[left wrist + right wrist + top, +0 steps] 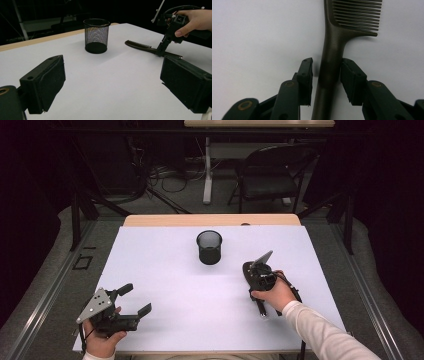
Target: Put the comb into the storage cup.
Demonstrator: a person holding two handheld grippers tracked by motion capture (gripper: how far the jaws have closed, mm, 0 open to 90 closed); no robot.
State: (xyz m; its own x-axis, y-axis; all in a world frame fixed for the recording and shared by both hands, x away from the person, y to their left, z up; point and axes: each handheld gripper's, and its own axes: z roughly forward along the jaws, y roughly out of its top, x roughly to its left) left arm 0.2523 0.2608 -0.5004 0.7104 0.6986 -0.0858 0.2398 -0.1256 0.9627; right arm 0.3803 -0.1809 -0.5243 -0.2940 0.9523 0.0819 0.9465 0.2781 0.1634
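A dark comb [332,50] lies flat on the white table sheet [165,270], teeth pointing away from the person. My right gripper [325,65] points down at it, jaws either side of the handle. The right jaw is against the handle; a thin gap shows at the left jaw, so it is open. In the left gripper view the comb [140,45] lies under the right gripper [160,52]. From above, the right gripper [256,281] covers most of the comb [262,311]. My left gripper [136,299] rests open and empty at the near left corner.
A black wire-mesh cup [209,247] stands upright at the table's middle back, also seen as the mesh cup [96,36] ahead of the left gripper. A folding chair [272,175] and cables are on the floor beyond the table's far edge.
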